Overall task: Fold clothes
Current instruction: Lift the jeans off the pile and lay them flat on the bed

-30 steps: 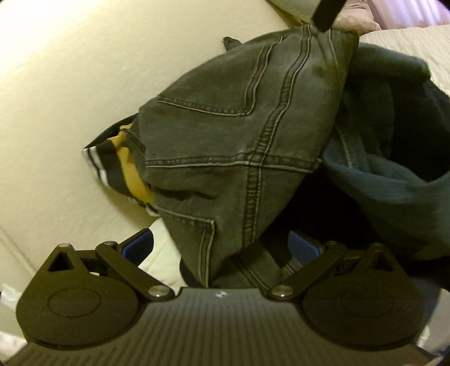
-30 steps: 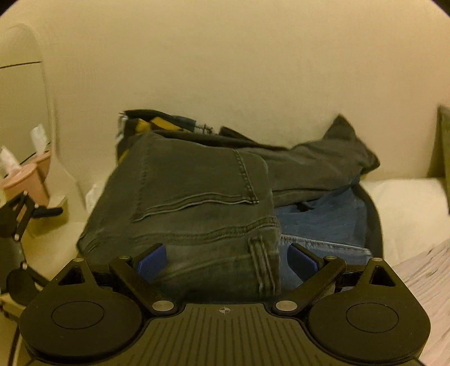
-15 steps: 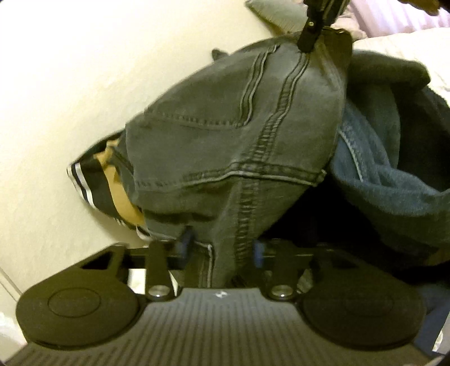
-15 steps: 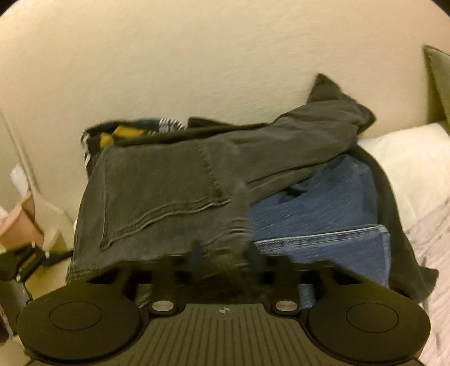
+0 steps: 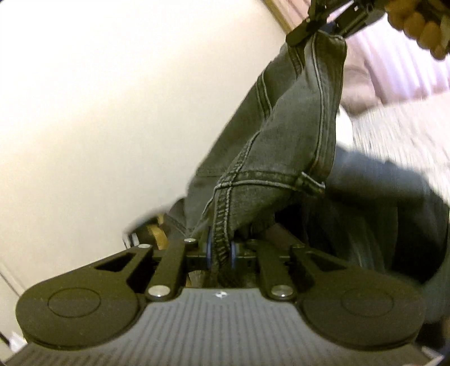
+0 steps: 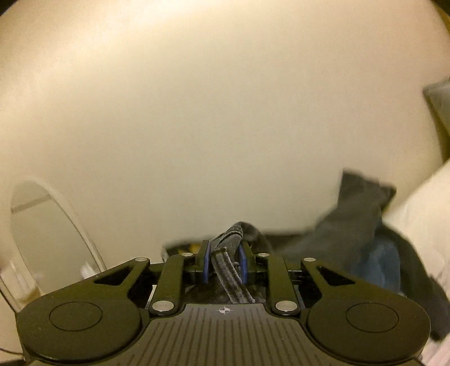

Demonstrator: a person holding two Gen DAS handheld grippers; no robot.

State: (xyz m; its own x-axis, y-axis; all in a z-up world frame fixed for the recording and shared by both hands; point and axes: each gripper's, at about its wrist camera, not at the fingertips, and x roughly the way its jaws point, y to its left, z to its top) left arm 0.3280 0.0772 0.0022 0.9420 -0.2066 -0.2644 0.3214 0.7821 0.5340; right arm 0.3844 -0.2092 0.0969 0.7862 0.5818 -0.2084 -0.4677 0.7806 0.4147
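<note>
Grey jeans (image 5: 284, 146) hang stretched between both tongs, above clothes pile (image 5: 379, 202). Left tongs (image 5: 220, 251) pinch thick seam; right tongs (image 6: 224, 263) pinch waistband, far right. Lift evenly, keep fabric taut.

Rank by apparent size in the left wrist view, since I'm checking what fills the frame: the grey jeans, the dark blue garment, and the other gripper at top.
1. grey jeans, though nearness enlarges them.
2. dark blue garment, nearly as large, blurred.
3. right gripper, smallest and farthest.
</note>
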